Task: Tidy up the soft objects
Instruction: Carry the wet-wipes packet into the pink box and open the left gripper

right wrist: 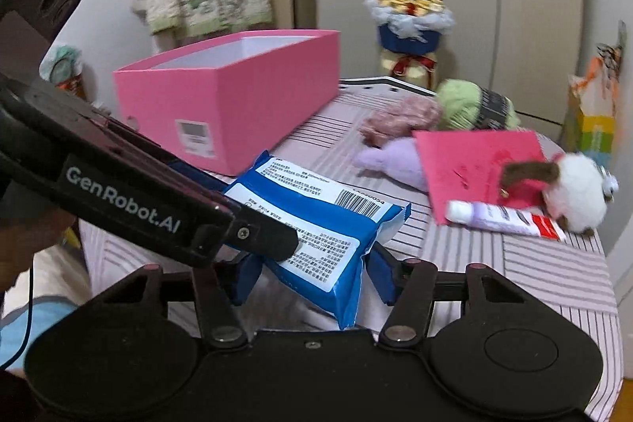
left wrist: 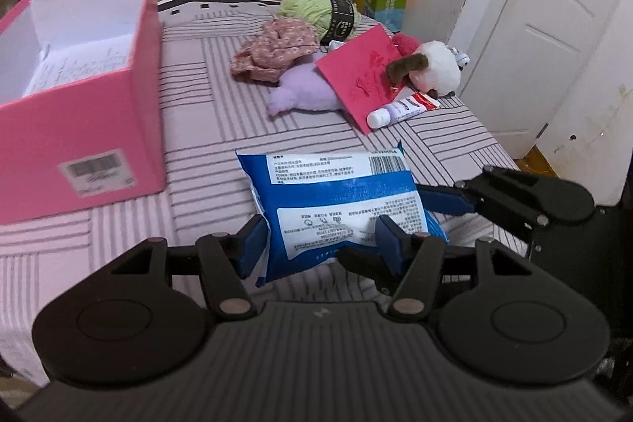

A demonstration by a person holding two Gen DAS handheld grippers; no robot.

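Left view: my left fingers point(left wrist: 320, 242) pinch the blue wipes pack point(left wrist: 336, 202) at bottom centre, one pad on each side edge. My right fingers point(left wrist: 455, 202) come in from the right and clamp its far corner, I judge to share the floppy load. The pink box point(left wrist: 79, 129) waits open at left.

Right view: the right fingers point(right wrist: 312, 273) squeeze the pack's near end, low centre; it looks lifted off the striped worktop point(right wrist: 534, 263). Plush toys point(right wrist: 573, 184) lie right, for later.
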